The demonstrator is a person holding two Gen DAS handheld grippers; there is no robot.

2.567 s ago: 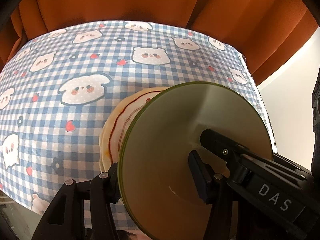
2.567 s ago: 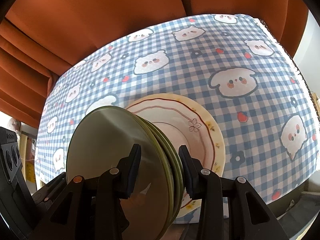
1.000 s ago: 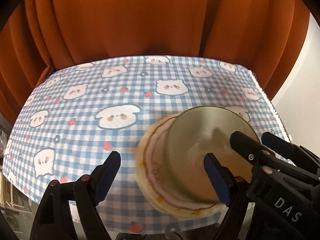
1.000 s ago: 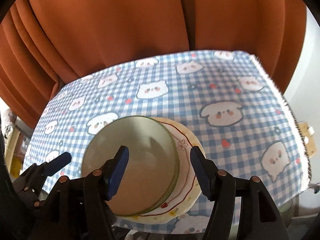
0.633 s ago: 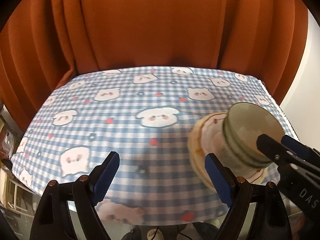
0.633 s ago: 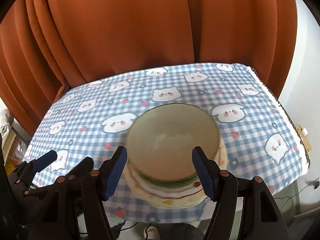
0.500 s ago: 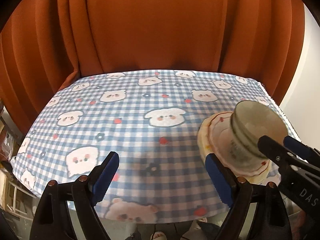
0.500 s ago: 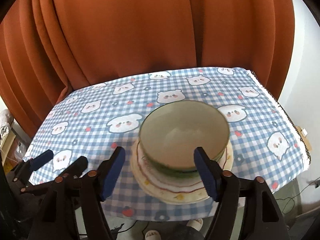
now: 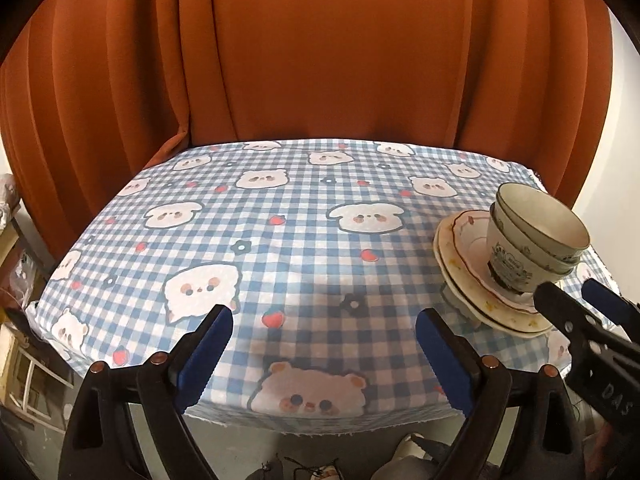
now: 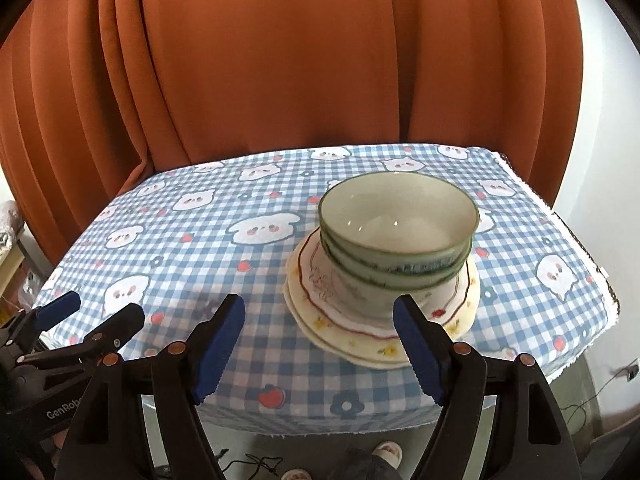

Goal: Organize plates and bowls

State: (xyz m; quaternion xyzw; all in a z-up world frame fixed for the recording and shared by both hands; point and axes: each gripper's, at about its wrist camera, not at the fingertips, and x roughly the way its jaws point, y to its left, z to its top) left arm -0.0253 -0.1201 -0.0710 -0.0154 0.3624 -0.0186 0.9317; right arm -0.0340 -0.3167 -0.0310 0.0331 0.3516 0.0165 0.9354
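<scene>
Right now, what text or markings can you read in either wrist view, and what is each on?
"DAS": on the right gripper body, seen at the lower right of the left wrist view.
"GenRob", cut off by the next finger: on the left gripper body, lower left of the right wrist view.
Print on the lowest bowl: too small to read.

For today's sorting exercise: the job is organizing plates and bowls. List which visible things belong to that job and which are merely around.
Belonging to the job:
- stacked bowls
- stacked plates beneath them
- left gripper, jaws open
- right gripper, jaws open

Merely around:
- checked tablecloth
- orange curtain
- slippers on the floor
</scene>
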